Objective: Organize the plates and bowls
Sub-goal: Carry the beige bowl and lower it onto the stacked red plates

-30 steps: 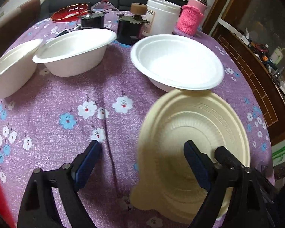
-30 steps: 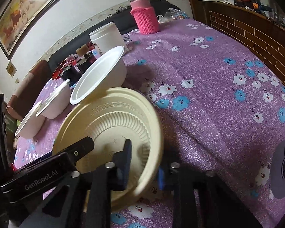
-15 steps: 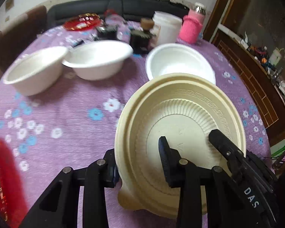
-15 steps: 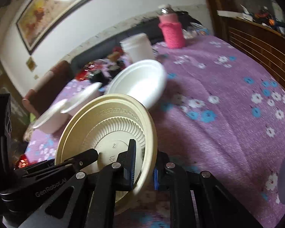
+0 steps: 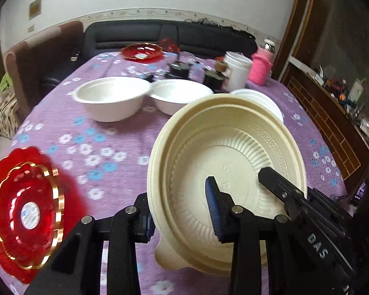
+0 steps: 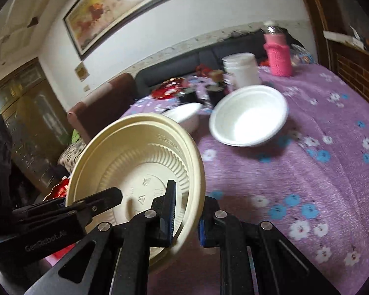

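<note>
A cream ribbed plastic plate (image 5: 228, 157) is lifted above the purple flowered tablecloth (image 5: 91, 142), tilted, and held by both grippers. My left gripper (image 5: 182, 211) is shut on its near-left rim. My right gripper (image 6: 185, 211) is shut on its right rim, and it shows at the right in the left wrist view (image 5: 283, 191). The plate shows in the right wrist view (image 6: 135, 167) too. Three white bowls stand beyond it: one at left (image 5: 113, 98), one in the middle (image 5: 179, 95), one (image 6: 248, 115) partly hidden behind the plate.
A red gold-rimmed plate (image 5: 24, 211) lies at the near left. Another red dish (image 5: 142, 51), dark jars (image 5: 179, 68), a white canister (image 5: 237, 70) and a pink-sleeved bottle (image 5: 260, 66) stand at the back. A sofa (image 5: 160, 36) lies behind, a wooden cabinet (image 5: 332, 113) at the right.
The left gripper has shut on the cream plate's rim. Both grippers have raised the plate off the cloth and tilted it. The views now look higher over the table.
</note>
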The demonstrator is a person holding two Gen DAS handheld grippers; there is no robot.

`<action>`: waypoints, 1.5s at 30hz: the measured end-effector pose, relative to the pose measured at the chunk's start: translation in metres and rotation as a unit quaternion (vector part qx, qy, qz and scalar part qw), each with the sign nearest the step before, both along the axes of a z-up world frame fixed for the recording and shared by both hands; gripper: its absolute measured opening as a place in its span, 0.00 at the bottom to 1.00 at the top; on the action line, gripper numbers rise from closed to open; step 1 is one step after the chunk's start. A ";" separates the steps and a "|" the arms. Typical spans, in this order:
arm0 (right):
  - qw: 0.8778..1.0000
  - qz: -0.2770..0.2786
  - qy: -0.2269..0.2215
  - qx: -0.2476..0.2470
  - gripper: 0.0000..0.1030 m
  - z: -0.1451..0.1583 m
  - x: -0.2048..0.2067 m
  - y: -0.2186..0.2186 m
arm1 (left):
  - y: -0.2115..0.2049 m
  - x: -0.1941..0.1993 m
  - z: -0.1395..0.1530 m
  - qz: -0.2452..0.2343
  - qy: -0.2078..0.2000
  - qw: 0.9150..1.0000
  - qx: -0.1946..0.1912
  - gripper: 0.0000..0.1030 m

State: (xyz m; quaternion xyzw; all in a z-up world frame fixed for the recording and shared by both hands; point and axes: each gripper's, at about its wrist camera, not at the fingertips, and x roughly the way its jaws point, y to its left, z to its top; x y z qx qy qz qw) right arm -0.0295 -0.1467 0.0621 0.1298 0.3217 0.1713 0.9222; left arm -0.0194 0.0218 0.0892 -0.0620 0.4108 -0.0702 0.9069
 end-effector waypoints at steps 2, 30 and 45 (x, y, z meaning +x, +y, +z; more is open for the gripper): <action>1.000 0.008 -0.006 -0.011 0.17 0.006 -0.008 0.018 | 0.016 -0.008 0.004 0.011 -0.007 1.000 -0.007 0.34; 0.971 0.207 0.082 -0.085 0.18 -0.015 0.010 0.272 | 0.246 -0.053 -0.023 0.213 0.054 0.975 0.017 0.34; 0.975 0.173 0.022 -0.135 0.72 -0.015 0.008 0.281 | 0.261 -0.077 -0.001 0.229 -0.010 0.973 -0.038 0.68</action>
